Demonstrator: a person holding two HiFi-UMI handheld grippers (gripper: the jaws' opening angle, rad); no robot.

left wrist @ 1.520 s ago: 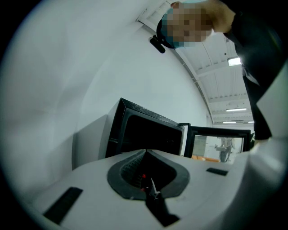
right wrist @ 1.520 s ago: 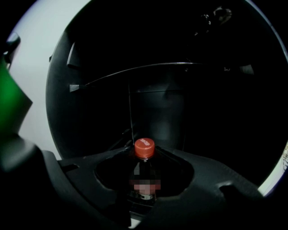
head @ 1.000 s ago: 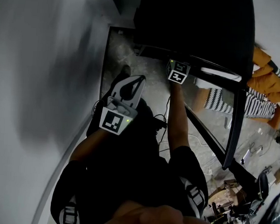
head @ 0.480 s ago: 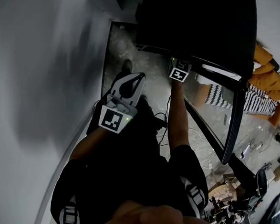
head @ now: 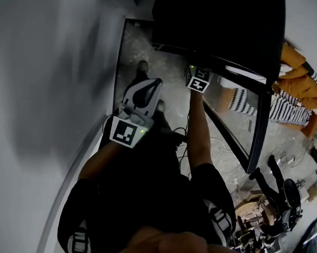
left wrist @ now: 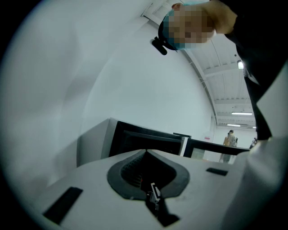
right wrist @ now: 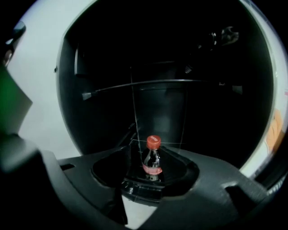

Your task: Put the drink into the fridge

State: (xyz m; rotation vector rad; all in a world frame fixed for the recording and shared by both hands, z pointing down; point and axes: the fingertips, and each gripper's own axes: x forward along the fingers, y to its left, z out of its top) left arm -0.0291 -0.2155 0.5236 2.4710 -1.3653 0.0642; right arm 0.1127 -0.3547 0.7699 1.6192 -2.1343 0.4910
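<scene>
The small dark cola bottle with the red cap and red label is standing upright inside the black, unlit fridge, on its floor under a thin shelf. So the placing looks basically done to me.

The right gripper has just been opening its dark jaws. They're spread wide, with the bottle lined up in the gap, and the pads don't seem to be pressing on it.

The step in hand is backing out. I'd keep those jaws wide and pull straight back along the line they point, no twisting. One clip on the side could tip a bottle that narrow.

The light grey left gripper hangs outside, near the white wall, with its fingers pressed together on nothing. Once the right one is out, either could swing the glass fridge door shut.
</scene>
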